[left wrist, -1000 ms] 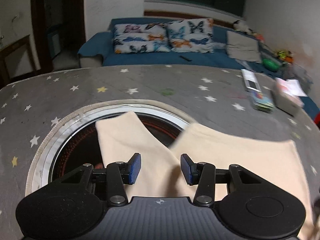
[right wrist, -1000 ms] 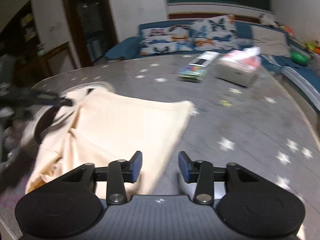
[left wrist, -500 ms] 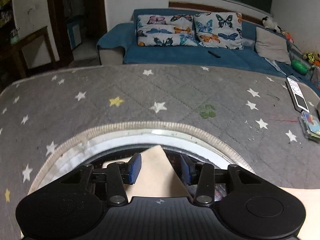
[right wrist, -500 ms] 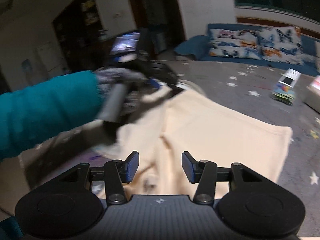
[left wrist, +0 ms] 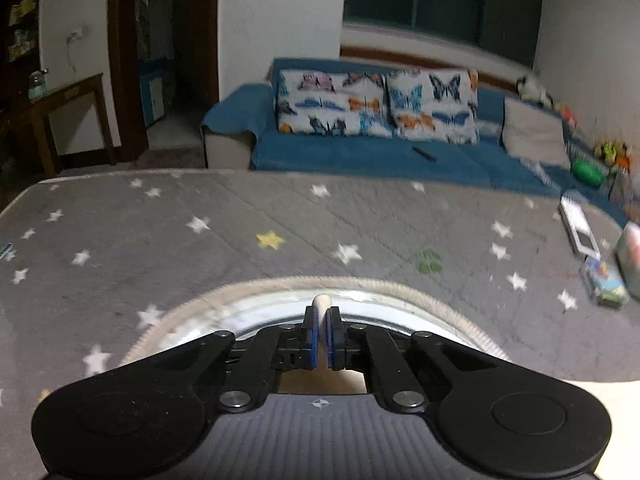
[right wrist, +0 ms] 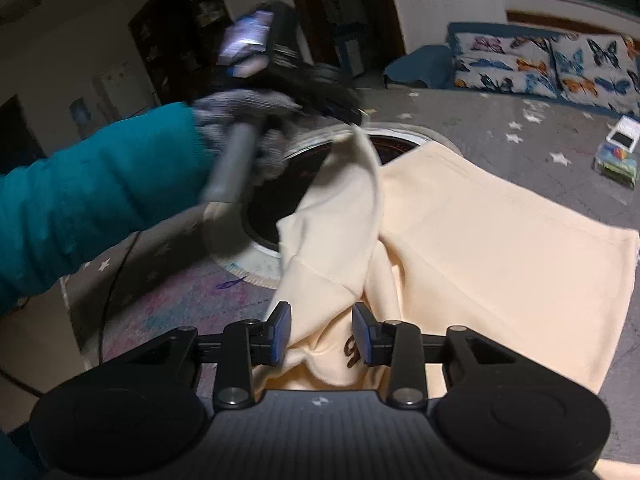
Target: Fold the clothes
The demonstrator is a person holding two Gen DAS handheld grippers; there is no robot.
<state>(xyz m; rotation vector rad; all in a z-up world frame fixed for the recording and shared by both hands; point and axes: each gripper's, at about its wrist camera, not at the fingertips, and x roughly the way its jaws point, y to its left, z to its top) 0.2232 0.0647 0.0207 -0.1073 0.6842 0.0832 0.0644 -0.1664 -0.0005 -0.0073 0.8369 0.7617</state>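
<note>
A cream garment (right wrist: 500, 248) lies spread on the grey star-patterned table cover (right wrist: 540, 140). My left gripper (left wrist: 321, 314) is shut on one narrow end of it, and a cream tip (left wrist: 322, 303) sticks out past the blue pads. In the right wrist view that left gripper (right wrist: 354, 118), held by a gloved hand (right wrist: 240, 120) with a teal sleeve (right wrist: 80, 184), lifts this end off the table. My right gripper (right wrist: 322, 334) hangs over the bunched near part of the garment. Its jaws are closing with cloth between them, and the pads do not press on it.
A round dark opening with a pale rim (left wrist: 400, 292) sits in the table under the lifted end. Small boxes (left wrist: 604, 284) and a flat white device (left wrist: 578, 228) lie at the table's right side. A blue sofa (left wrist: 360, 152) with butterfly cushions stands beyond.
My left gripper has shut on the garment's end and raised it. My right gripper swung left over the garment's bunched near part, and its jaws have narrowed.
</note>
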